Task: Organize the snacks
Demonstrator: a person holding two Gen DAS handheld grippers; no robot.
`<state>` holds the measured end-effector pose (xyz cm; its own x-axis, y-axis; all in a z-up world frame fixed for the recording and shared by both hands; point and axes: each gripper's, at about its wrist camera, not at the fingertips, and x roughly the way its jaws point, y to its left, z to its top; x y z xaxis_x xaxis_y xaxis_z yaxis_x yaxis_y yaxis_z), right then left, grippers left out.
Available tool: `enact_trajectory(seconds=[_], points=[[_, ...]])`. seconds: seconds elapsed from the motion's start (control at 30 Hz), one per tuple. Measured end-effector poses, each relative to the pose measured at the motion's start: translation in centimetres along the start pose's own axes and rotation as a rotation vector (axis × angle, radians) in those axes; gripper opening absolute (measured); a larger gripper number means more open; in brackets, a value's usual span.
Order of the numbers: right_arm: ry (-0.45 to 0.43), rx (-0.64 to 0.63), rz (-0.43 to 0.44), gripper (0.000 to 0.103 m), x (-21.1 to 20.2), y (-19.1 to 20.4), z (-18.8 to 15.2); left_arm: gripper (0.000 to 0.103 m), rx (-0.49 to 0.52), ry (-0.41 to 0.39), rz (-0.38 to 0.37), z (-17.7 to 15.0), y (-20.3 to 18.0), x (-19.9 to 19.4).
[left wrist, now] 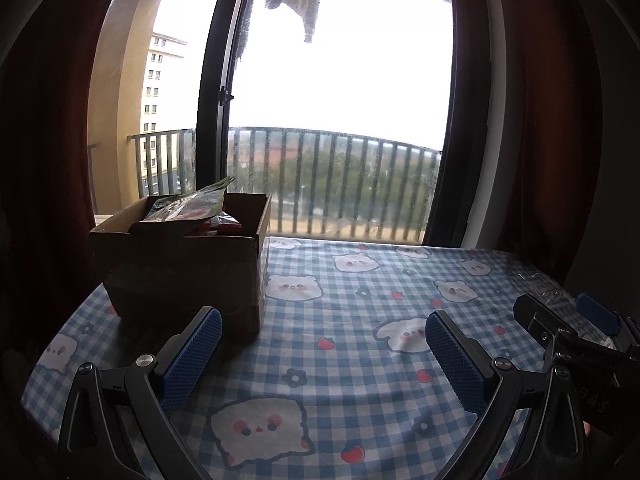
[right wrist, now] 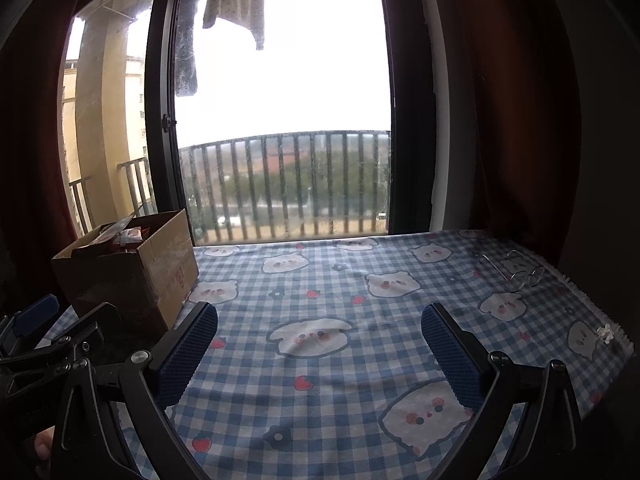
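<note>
Through the left wrist camera, we see our left gripper (left wrist: 324, 354) hovering low over the checked tablecloth (left wrist: 360, 400), its blue pads spread wide with nothing between them. The cardboard box (left wrist: 180, 276) sits just ahead and to the left, near the table's far-left corner by the window (left wrist: 340, 92). A green snack bag (left wrist: 188, 204) pokes up above the rim, and a red packet (left wrist: 224, 222) lies lower inside beside it. At the right edge of this view the right gripper (left wrist: 568, 320) shows from the side; from here we cannot tell how its fingers stand.

Through the right wrist camera, our right gripper (right wrist: 320, 350) is likewise spread wide and empty above bare cloth. The box stands well to its left, red packets (right wrist: 128, 236) showing at the open top. A pair of glasses (right wrist: 516, 274) lies near the far-right edge of the table, and a small white scrap (right wrist: 606, 332) sits at the right edge.

We judge that no snacks lie loose on the cloth, so the step in hand is likely reaching into the box. To do it well, we would bring the left gripper over the rim from above, keep the fingers wide until they straddle the green bag's upper edge, then pinch the crinkly film firmly, since it may slip. Lifting straight up should avoid dragging the light box across the cloth; the right gripper could steady the wall if it shifts.
</note>
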<state>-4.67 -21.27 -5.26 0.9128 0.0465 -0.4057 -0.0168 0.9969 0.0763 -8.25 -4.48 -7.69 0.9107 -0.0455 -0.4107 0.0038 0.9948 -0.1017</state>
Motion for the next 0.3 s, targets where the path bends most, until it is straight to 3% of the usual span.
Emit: enact_trajectory(seconds=[0.3], points=[[0.019,-0.021,-0.008,0.103,0.54,0.36,0.07,0.103,0.006,0.021,-0.004,-0.23,0.32,0.35]])
